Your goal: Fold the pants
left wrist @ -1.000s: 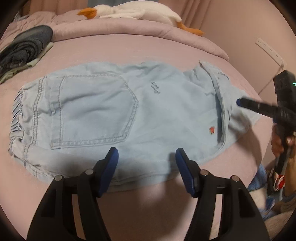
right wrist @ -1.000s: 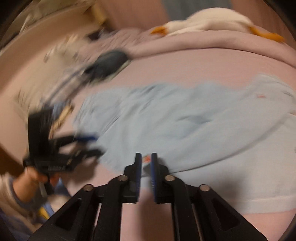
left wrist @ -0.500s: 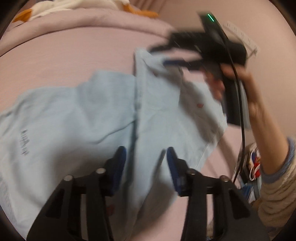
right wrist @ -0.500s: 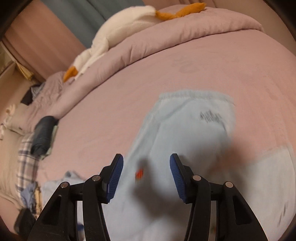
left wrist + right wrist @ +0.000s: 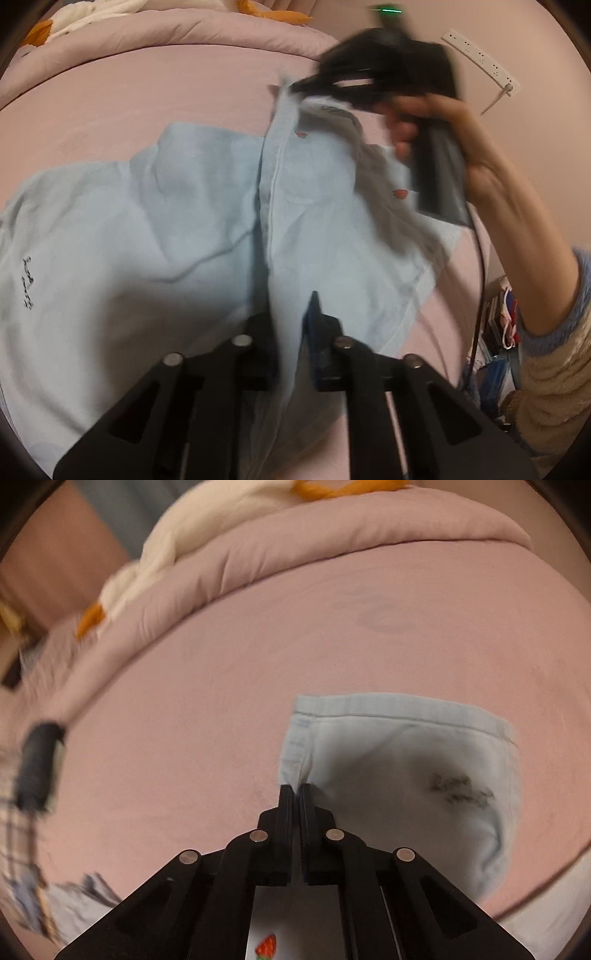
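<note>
1. Behind, a white plush goose with orange feet point(image 5: 192, 528) lies on the rolled pink quilt point(image 5: 332, 542); a dark folded garment point(image 5: 37, 764) sits at the far left.
2. Light-blue denim pants point(image 5: 129, 229) lie on the pink bed sheet point(image 5: 221, 701), hem end lifted.
3. Left gripper point(image 5: 291, 325): fingers nearly closed, pinching the hem fold.
4. Right gripper point(image 5: 296, 794): clamped on the hem corner, raised, blurred; bare hand point(image 5: 476, 147) around its handle.

Pale blue pants point(image 5: 155, 236) lie on the pink bed point(image 5: 147, 92). One hemmed end is lifted, showing small red strawberry marks.
</note>
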Action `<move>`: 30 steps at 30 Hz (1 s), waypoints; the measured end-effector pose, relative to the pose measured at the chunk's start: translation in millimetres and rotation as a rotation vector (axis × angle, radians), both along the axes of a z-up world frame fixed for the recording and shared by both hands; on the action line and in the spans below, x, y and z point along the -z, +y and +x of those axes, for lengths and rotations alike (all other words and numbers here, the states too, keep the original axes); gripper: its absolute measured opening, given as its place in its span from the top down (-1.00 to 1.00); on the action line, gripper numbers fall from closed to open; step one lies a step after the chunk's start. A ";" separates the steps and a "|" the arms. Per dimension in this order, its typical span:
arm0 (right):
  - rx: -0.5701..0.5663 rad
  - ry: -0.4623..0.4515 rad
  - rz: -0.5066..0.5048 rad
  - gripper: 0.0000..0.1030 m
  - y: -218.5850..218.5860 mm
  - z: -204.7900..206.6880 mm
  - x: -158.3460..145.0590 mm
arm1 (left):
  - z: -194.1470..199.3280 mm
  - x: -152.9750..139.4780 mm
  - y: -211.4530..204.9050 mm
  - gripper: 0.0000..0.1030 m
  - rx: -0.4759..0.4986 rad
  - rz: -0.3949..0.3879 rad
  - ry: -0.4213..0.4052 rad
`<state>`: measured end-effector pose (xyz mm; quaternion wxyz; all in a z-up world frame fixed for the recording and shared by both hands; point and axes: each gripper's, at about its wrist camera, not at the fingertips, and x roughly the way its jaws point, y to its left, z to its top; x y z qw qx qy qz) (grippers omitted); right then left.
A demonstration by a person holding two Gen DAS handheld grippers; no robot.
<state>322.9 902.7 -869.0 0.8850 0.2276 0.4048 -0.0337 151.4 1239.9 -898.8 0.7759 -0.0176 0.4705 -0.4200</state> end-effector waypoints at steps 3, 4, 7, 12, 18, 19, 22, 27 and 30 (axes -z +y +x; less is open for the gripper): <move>0.026 -0.152 0.086 0.93 -23.6 -58.5 -26.1 | -15.3 -8.9 10.4 0.81 0.006 -0.006 -0.019; 0.050 -0.203 0.112 0.93 -34.0 -83.8 -34.4 | -20.4 -11.7 13.0 0.81 0.009 -0.003 -0.028; 0.142 -0.322 0.204 0.93 -66.8 -161.9 -46.0 | -28.6 -26.8 18.3 0.81 0.023 0.007 -0.066; 0.254 -0.345 0.264 0.93 -91.4 -251.2 -16.6 | -38.2 -44.6 30.6 0.82 0.049 0.054 -0.112; 0.361 -0.257 0.461 0.93 -114.1 -269.3 59.6 | -31.2 -56.3 26.9 0.81 0.080 0.153 -0.139; 0.364 -0.273 0.494 0.88 -114.7 -270.6 63.0 | -26.2 -56.4 27.9 0.78 0.080 0.160 -0.145; 0.383 -0.340 0.545 0.14 -116.6 -270.0 56.0 | -25.1 -59.9 32.7 0.77 0.065 0.160 -0.132; 0.458 -0.305 0.496 0.01 -131.7 -249.0 40.5 | -30.5 -60.6 40.8 0.77 0.055 0.184 -0.154; 0.452 -0.284 0.503 0.47 -133.5 -236.2 42.6 | -32.1 -63.9 40.6 0.82 0.055 0.194 -0.173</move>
